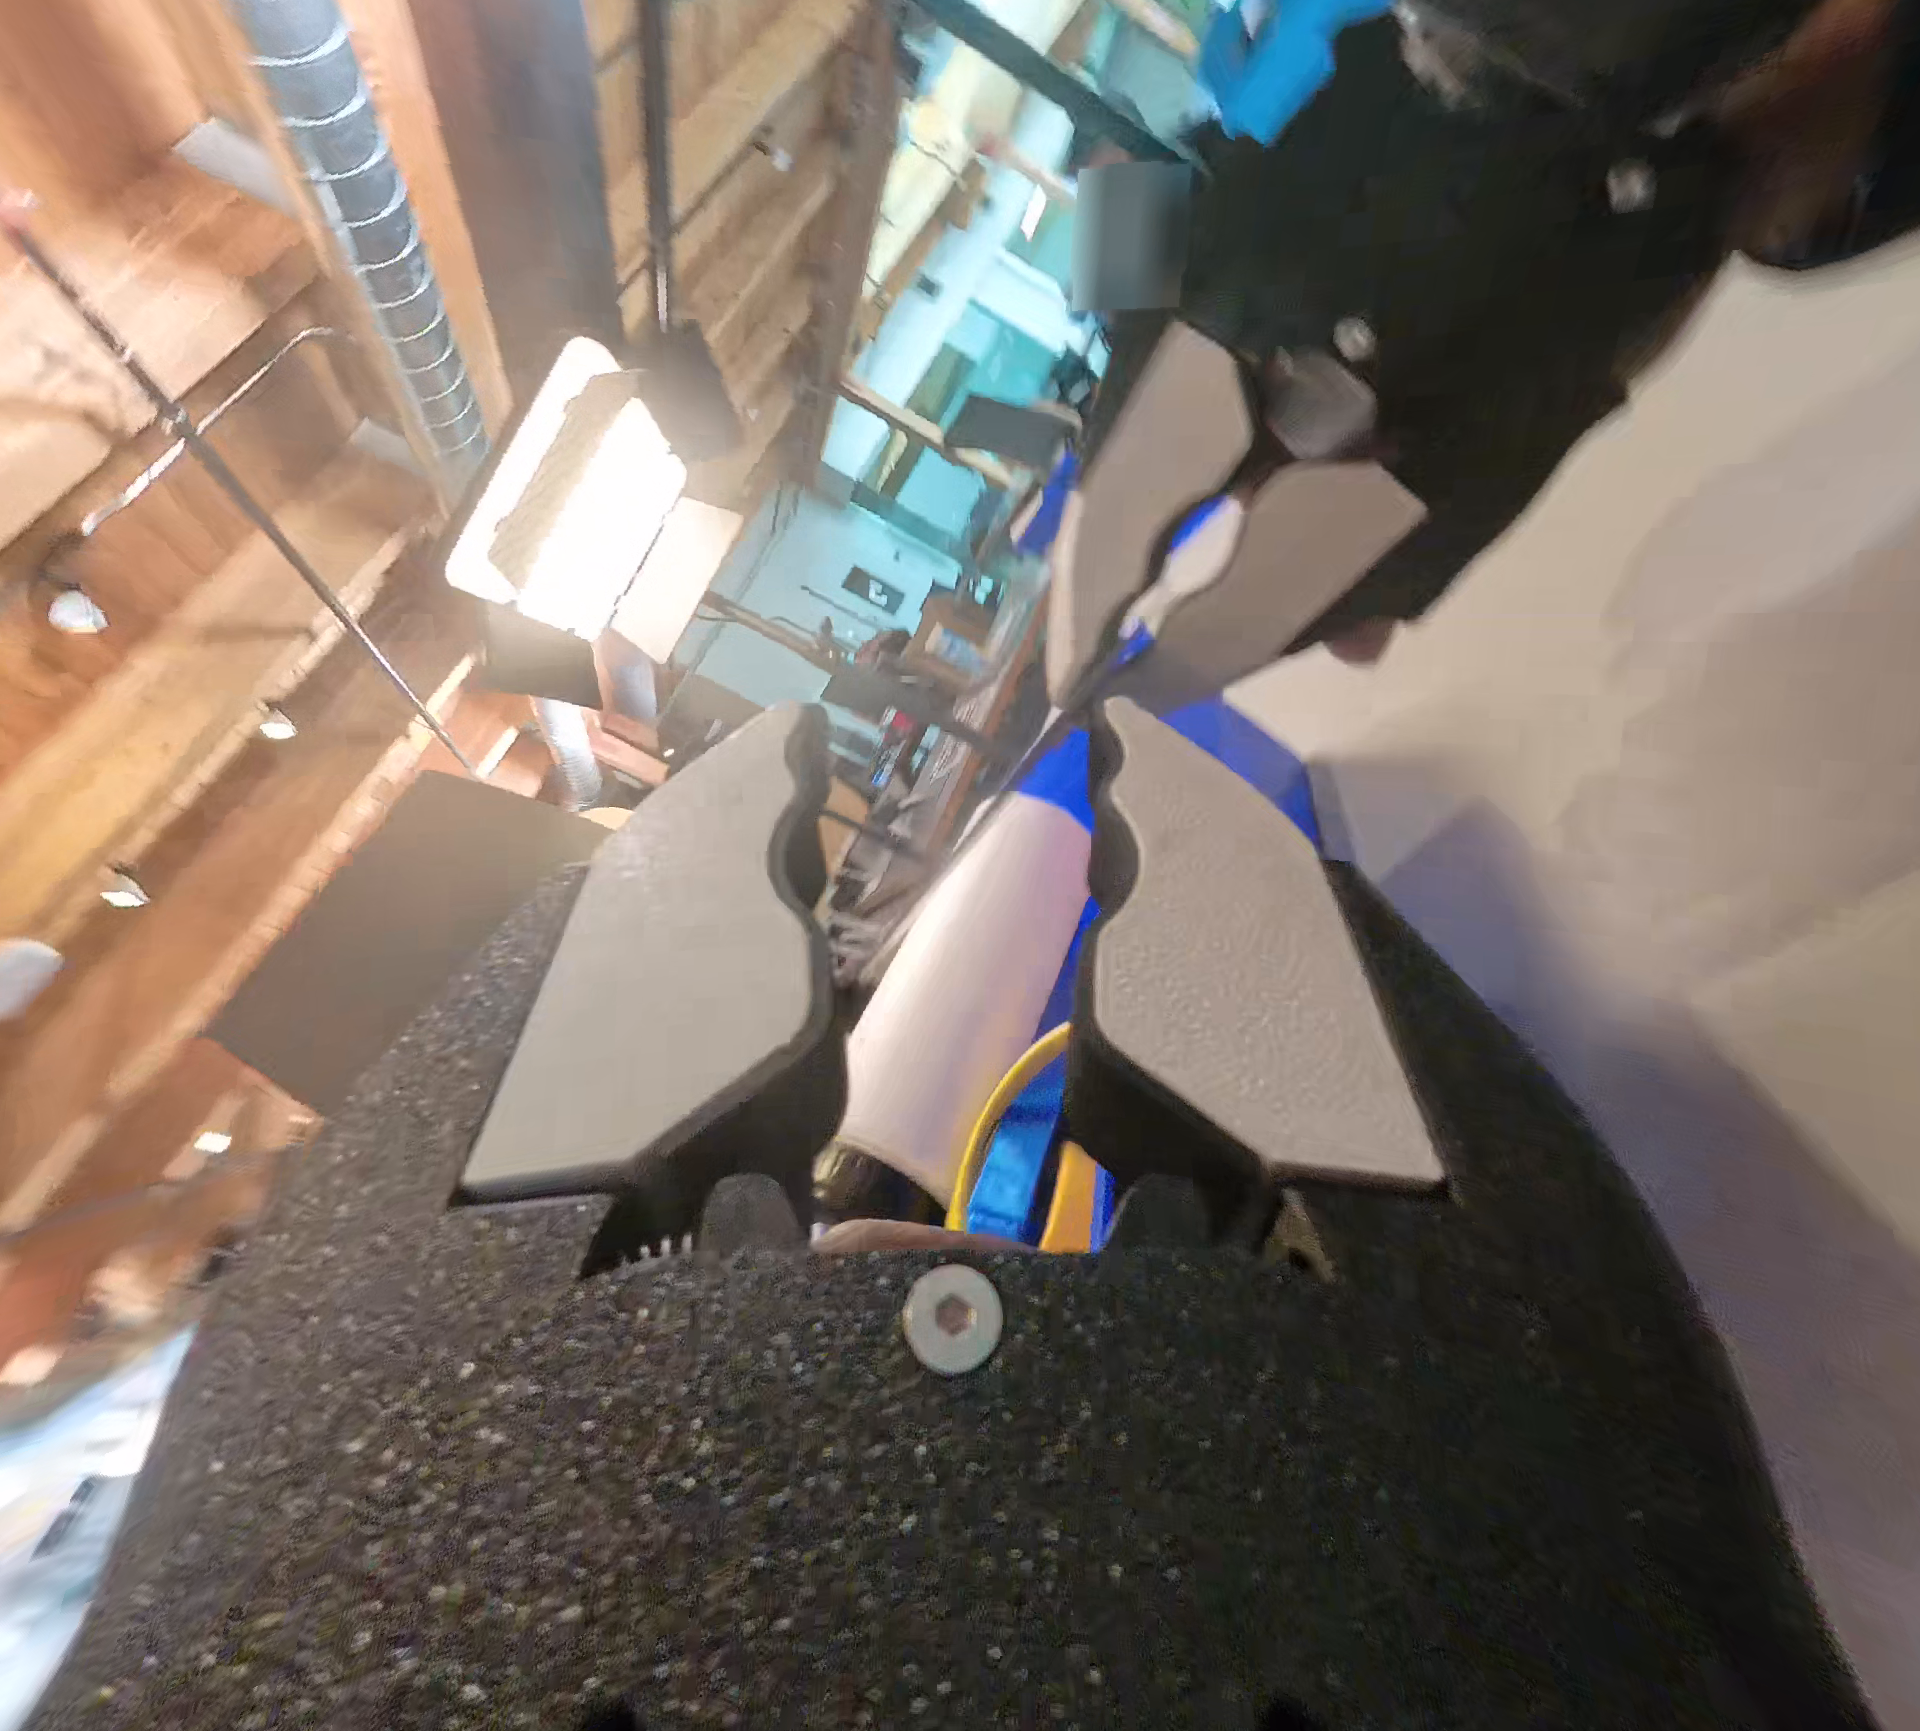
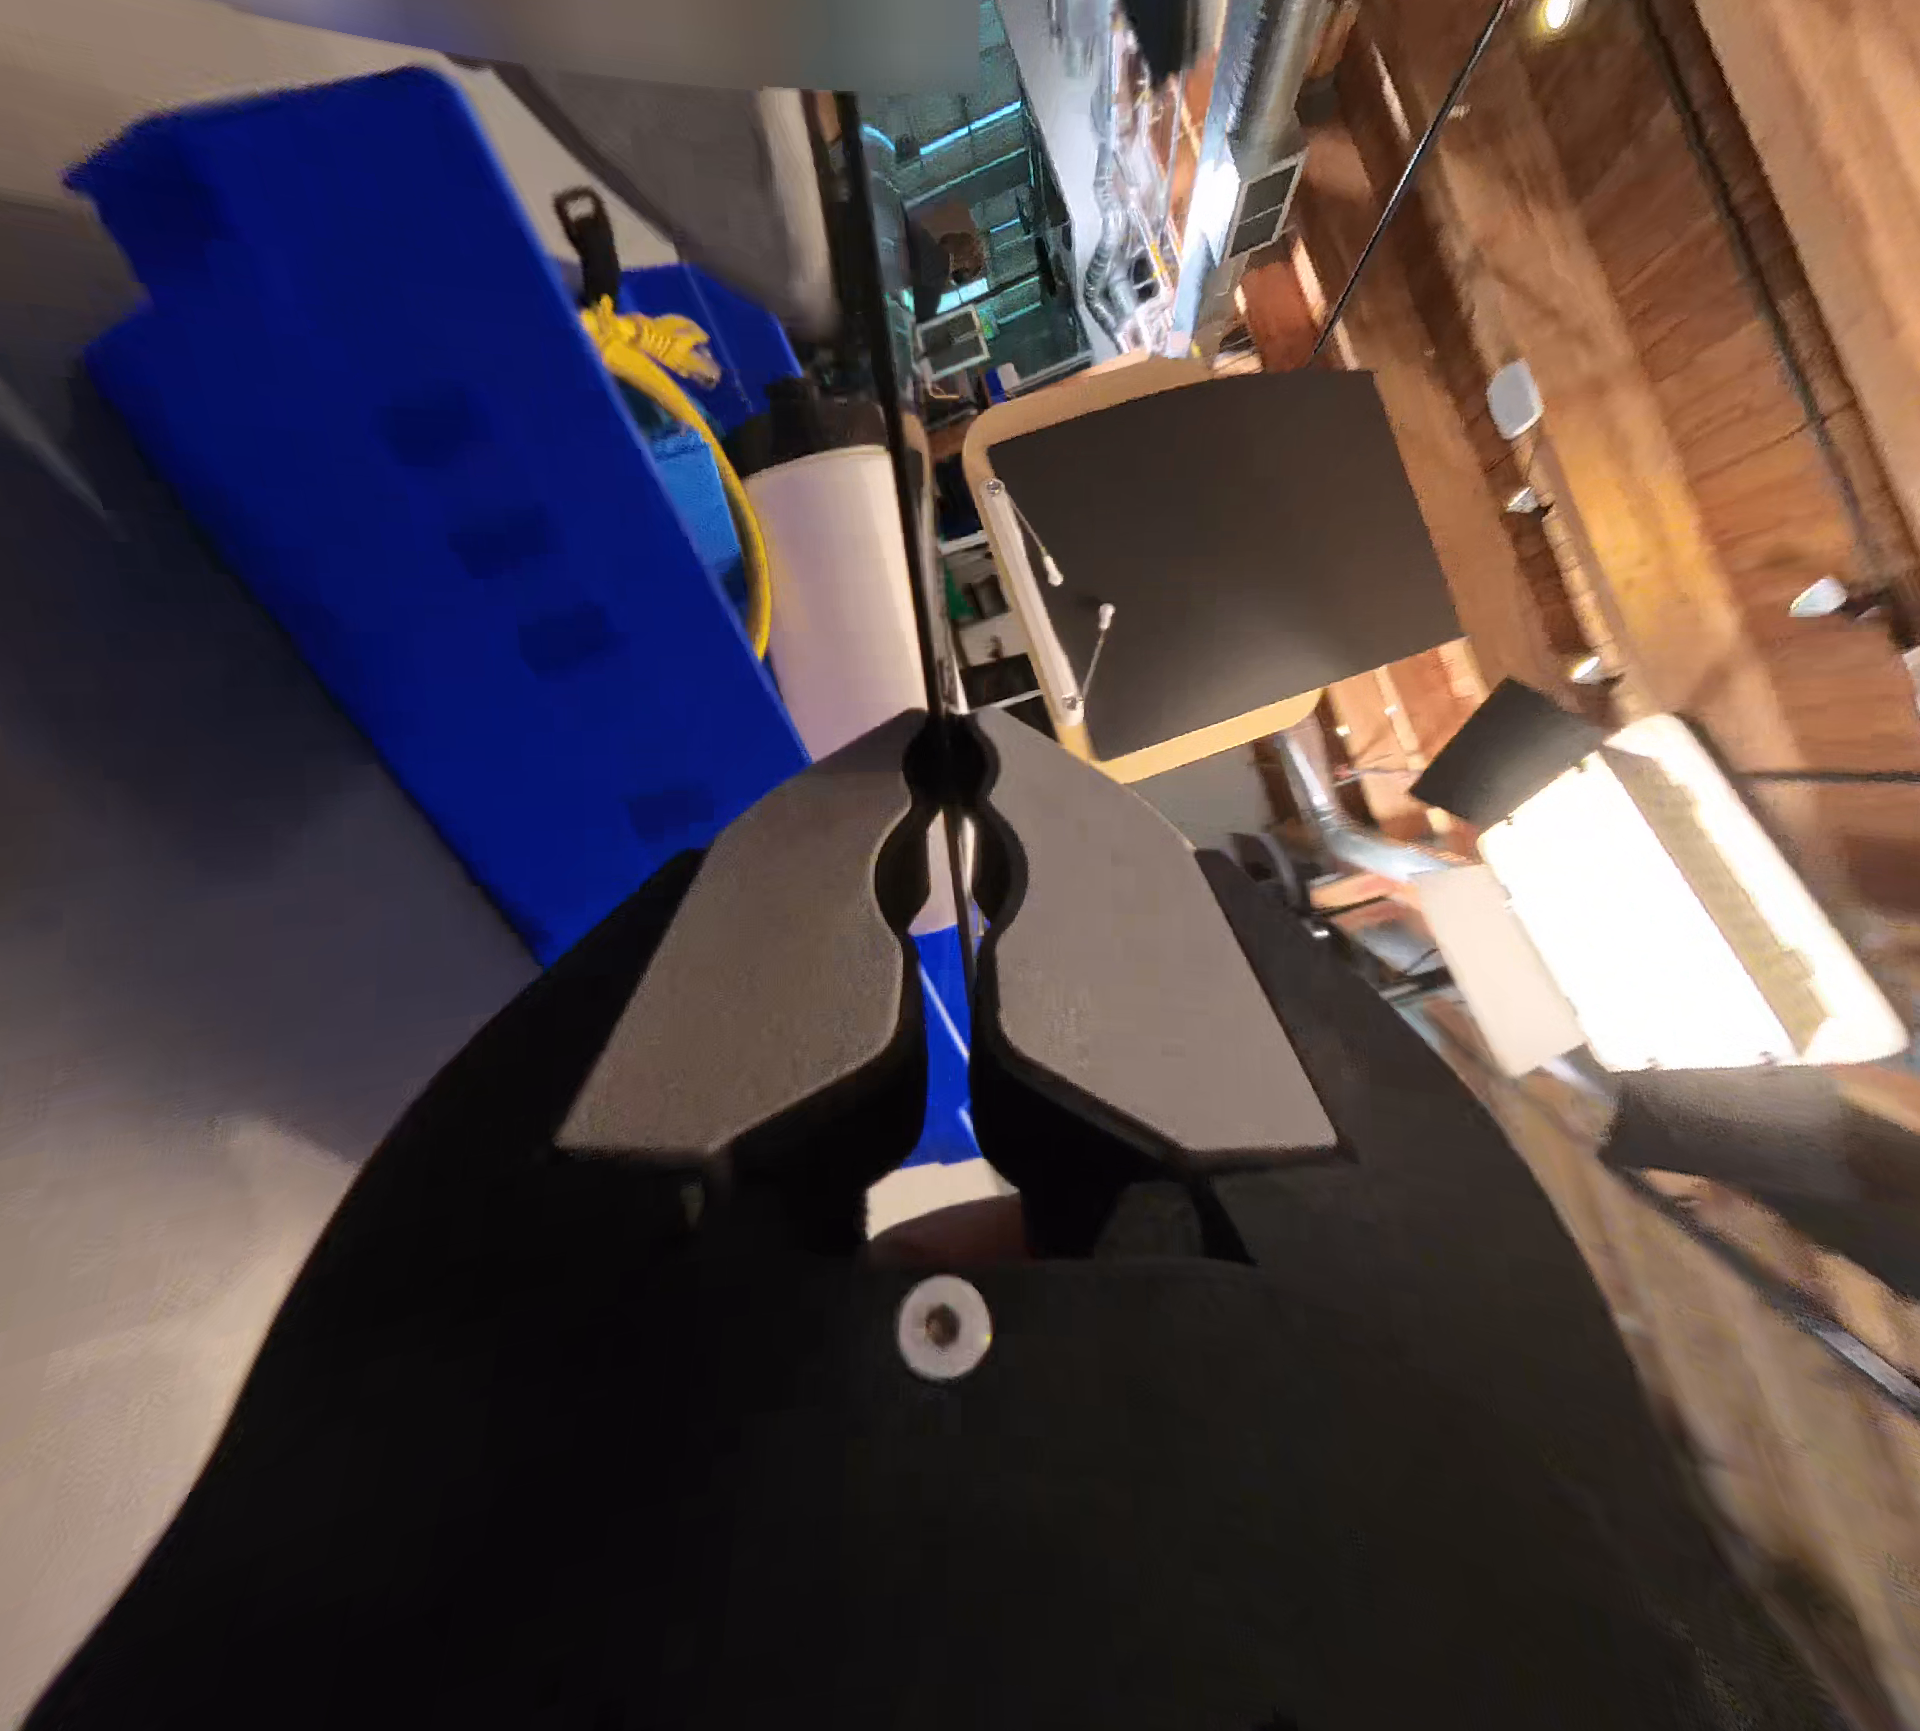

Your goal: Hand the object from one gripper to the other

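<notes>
In the right wrist view my right gripper (image 2: 951, 725) is shut on a thin black stick (image 2: 894, 434). The stick runs straight out past the fingertips. The left wrist view shows the same gripper (image 1: 1101, 673) ahead, its grey fingers closed, with a thin dark line (image 1: 1043, 751) leading from its tips towards my left fingers. My left gripper (image 1: 961, 725) is open. Its two grey pads stand well apart and nothing is pressed between them. Both views are blurred by motion.
A blue bin (image 2: 416, 486) holds a yellow cable (image 2: 743, 518) and a white roll (image 2: 831, 580); the roll (image 1: 966, 954) also shows between my left fingers. There is a black panel with a pale wooden rim (image 2: 1216, 559), a bright lamp (image 2: 1683, 892) and a pale surface (image 1: 1662, 746).
</notes>
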The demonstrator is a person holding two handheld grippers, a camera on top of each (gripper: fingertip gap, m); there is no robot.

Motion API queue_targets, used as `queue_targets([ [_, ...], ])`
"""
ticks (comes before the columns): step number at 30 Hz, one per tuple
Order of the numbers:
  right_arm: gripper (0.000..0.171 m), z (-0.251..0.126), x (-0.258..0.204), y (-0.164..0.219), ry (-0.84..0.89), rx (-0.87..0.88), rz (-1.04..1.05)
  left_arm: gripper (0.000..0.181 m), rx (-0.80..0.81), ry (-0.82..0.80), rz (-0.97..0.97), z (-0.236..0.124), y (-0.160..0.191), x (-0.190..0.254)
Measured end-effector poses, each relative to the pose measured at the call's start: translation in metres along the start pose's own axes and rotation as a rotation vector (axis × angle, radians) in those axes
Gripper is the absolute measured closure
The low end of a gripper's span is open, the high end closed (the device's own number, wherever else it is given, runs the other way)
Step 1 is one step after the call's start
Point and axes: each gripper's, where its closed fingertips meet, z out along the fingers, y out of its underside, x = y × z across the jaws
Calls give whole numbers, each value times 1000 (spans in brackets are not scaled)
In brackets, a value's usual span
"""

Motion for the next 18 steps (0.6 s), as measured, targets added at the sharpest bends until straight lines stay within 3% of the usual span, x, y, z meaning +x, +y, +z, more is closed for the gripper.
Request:
queue_targets([
  [6, 170, -10, 19, -10, -102, 173, 444, 117, 258, -114, -509, -20, -11, -52],
  [10, 169, -23, 23, -32, -227, 331, 667, 118, 289, -78, -771, -15, 1, -56],
  [16, 170, -48, 19, -70, -568, 623, 1038, 122, 241, 92, -866, 5, 1, -21],
  [18, 170, -52, 17, -76, -662, 676, 1131, 136, 270, 219, -899, 6, -11, -3],
])
